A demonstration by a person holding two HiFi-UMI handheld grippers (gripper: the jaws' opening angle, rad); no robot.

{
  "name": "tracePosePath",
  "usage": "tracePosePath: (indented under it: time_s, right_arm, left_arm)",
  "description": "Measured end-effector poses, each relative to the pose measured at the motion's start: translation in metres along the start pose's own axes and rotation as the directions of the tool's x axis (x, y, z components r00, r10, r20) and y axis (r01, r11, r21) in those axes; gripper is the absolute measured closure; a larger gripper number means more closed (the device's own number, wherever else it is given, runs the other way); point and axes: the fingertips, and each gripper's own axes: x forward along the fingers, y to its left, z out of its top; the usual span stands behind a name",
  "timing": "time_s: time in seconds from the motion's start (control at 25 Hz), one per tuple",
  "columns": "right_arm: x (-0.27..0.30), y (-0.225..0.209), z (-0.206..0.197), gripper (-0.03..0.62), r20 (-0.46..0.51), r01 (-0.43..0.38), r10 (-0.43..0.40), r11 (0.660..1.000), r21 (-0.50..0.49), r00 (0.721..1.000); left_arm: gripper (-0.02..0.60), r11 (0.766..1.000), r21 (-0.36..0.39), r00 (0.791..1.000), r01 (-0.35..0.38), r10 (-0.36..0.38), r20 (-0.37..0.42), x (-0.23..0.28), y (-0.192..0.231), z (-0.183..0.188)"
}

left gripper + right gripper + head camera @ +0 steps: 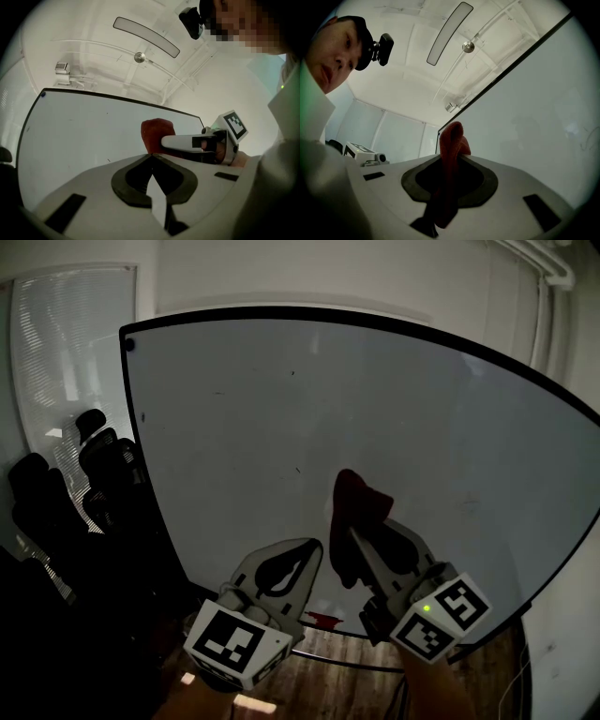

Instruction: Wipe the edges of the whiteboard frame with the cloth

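Red cloth point(361, 498) pinched in the right tool point(353, 535), in front of the whiteboard point(309, 418), low and right of centre, well inside the black frame point(281, 309), in the head view. Left tool point(315, 547) just beside, pressed together, empty. Left gripper view: jaws closed on nothing, cloth ahead. Right gripper view: jaws clamped on the cloth, a fold sticking up.

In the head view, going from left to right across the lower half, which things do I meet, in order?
Black office chairs → whiteboard frame's left edge → left tool → right tool, shut on the red cloth.
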Motion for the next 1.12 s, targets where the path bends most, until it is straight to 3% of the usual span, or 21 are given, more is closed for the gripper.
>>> tracePosePath:
  time_s: [0.16,0.48,1.12]
  right_arm:
    - [-0.005,-0.003,-0.013,0.520,-0.011,0.014,-0.014,1.000,-0.008,1.000]
    - [-0.020,-0.012,-0.050,0.520,-0.058,0.045,-0.043,0.998,0.041,0.997]
    - [-0.027,-0.022,-0.060,0.520,-0.086,0.063,-0.058,0.997,0.049,0.995]
  left_arm:
    - [0.572,1.000,0.005,1.000,-0.010,0.009,0.025,0.004,0.000,-0.003]
    - [0.572,1.000,-0.031,0.999,0.003,-0.004,-0.041,0.005,-0.010,-0.040]
    - [0.572,0.997,-0.075,0.997,0.004,-0.009,-0.071,0.012,-0.010,-0.053]
